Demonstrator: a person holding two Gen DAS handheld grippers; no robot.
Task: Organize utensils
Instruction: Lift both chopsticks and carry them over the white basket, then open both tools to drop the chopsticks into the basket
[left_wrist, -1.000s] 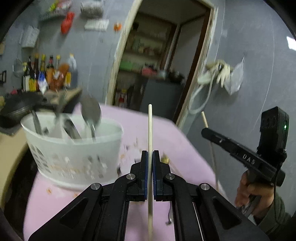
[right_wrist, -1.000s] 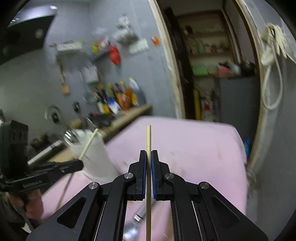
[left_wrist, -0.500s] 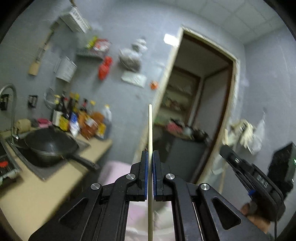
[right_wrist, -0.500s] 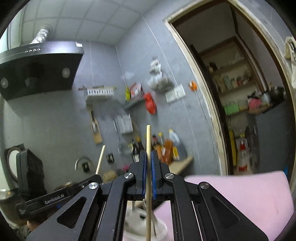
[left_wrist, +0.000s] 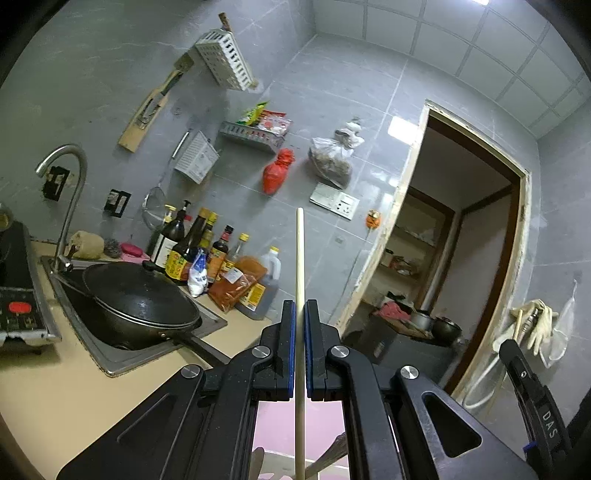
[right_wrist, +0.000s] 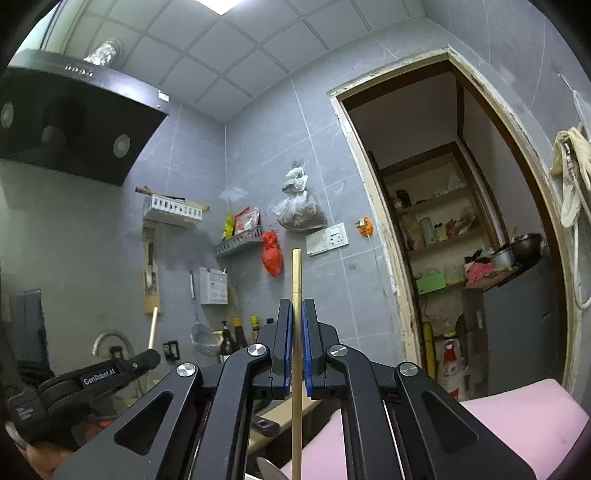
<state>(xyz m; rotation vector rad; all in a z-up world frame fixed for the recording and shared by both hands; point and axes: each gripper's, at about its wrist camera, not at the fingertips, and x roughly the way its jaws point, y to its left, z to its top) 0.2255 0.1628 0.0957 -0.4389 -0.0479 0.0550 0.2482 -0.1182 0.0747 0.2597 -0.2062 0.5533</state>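
My left gripper (left_wrist: 300, 306) is shut on a pale wooden chopstick (left_wrist: 299, 254) that stands upright between its blue pads and reaches well past the tips. My right gripper (right_wrist: 297, 304) is shut on a second, darker chopstick (right_wrist: 296, 273), also upright. Both grippers point at the grey tiled wall above the counter. The right gripper (left_wrist: 532, 391) shows at the right edge of the left wrist view, with its chopstick tip (left_wrist: 517, 323) above it. In the right wrist view the left gripper (right_wrist: 110, 371) sits low on the left, its chopstick (right_wrist: 152, 326) rising from it. The utensil basket is out of view.
A black wok (left_wrist: 136, 299) rests in the sink (left_wrist: 125, 360) under a tap (left_wrist: 70, 192), with several sauce bottles (left_wrist: 207, 254) behind. White wall racks (left_wrist: 225, 61), a range hood (right_wrist: 70, 122), an open doorway (right_wrist: 454, 236) and the pink table top (right_wrist: 517, 410) surround me.
Both grippers have tilted up and swung left, each still holding its chopstick. The white utensil basket and pink table have dropped out of the left wrist view; the wall, sink and ceiling fill the views.
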